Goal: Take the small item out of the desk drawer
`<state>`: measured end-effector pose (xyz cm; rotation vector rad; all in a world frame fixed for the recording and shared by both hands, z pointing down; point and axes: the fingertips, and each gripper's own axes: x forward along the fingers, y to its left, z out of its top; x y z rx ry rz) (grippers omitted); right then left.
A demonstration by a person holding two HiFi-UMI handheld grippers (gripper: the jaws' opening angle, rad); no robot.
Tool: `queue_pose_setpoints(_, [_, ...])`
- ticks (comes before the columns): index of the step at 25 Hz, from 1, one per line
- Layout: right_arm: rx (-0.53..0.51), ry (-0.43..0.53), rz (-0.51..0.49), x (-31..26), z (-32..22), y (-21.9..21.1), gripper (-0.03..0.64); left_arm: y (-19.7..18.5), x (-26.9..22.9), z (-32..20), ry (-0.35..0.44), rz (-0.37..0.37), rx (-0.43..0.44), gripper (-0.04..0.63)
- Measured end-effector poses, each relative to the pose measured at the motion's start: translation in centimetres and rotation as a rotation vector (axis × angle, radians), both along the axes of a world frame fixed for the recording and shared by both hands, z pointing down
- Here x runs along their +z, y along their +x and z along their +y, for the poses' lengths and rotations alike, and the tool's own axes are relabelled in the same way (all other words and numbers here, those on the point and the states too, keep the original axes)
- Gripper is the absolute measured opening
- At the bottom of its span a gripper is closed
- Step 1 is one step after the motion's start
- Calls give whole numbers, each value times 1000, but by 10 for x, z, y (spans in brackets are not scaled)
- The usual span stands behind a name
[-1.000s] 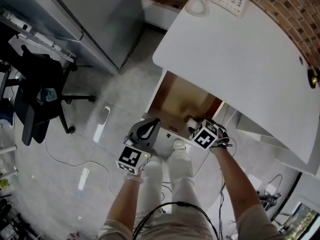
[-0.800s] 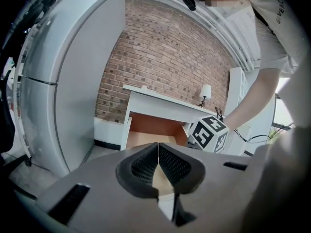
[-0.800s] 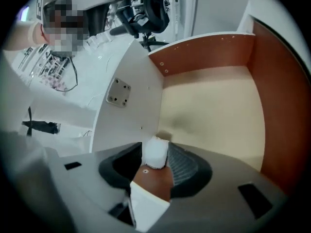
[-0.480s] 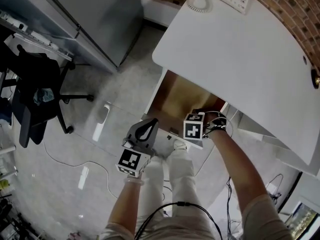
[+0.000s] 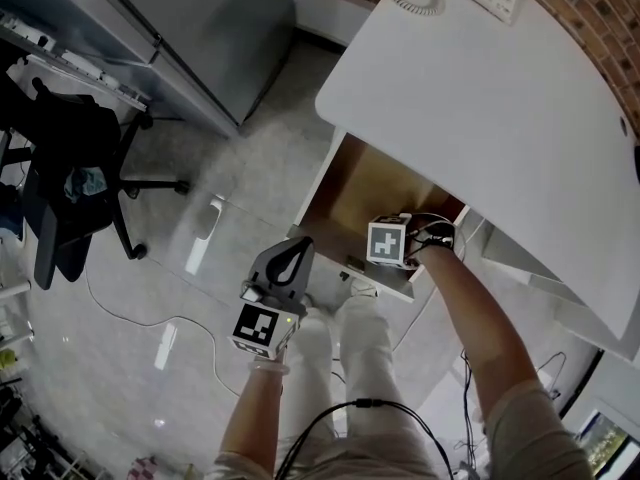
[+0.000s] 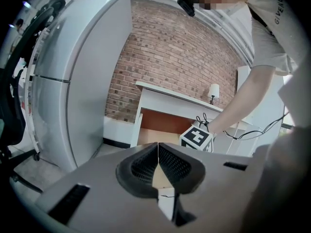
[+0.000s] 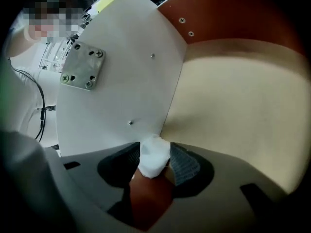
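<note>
Small item (image 7: pixel 154 158), a white lump, sits low in the middle of the right gripper view. It lies between the jaws of the right tool (image 7: pixel 154 147), which are opening and stand spread to either side of it. I judge they are not yet pinching it. Behind it, the drawer's white side wall (image 7: pixel 121 81) meets the pale drawer floor (image 7: pixel 243 106), and the item seems to lie right at that corner.

In the head view, the right tool's marker cube (image 5: pixel 390 242) now sits over the open drawer (image 5: pixel 350 183), under the edge of the white table (image 5: pixel 500 98). A second ago it hung lower in the frame, at the drawer's front lip, so the arm has reached further in. The small item itself is hidden beneath the cube here. The left tool (image 5: pixel 288 258) has hardly moved. It hangs left of centre, outside the drawer's front corner and over the grey floor (image 5: pixel 220 198).

In the left gripper view, that tool's jaws are pressed together with nothing between them. They point toward the drawer, where the other tool's cube shows right of centre.

Reaching in and spreading the jaws looks like the approach to the pick. The item is bracketed but still in the drawer, so closing on it and lifting it out both remain.
</note>
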<state>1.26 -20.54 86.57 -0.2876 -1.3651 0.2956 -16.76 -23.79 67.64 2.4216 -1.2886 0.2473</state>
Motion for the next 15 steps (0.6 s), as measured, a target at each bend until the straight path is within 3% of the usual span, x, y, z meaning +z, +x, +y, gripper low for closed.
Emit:
queue_pose_setpoints(8, [-41, 28, 27, 12, -3, 2, 201, -1, 3, 0, -9, 15, -36, 8])
queue_pose_setpoints(15, [-34, -1, 60, 14, -2, 3, 195, -6, 5, 4, 7, 36, -56, 8])
